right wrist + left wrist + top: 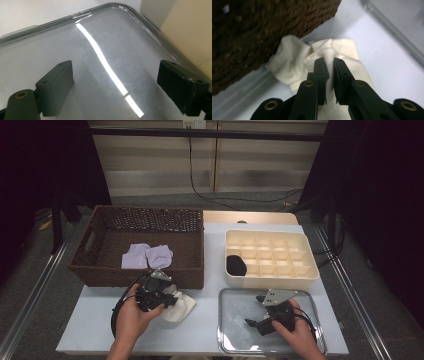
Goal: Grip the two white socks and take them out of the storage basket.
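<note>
The left gripper (329,63) has its two black jaws almost shut, and they pinch a fold of the white cloth (342,53) between them. The pinched bit pokes up past the jaw tips like a little peak. The rest of the cloth lies flat on the white table (100,325), spread out under and beyond the jaws. In the high view, the white cloth (181,307) sits near the front edge of the table, just to the right of the left gripper (167,297), and right next to the near wall of the brown basket (145,275). One edge of the cloth seems to touch that wall. Inside the basket lie two pale purple cloths (147,256). On the right side, the right gripper (257,312) hangs over the shiny metal tray (235,340). Its jaws stand wide apart and hold nothing. Behind the tray sits a cream box (272,277) with many small squares, and a black thing (236,265) rests in its near left corner.
</note>
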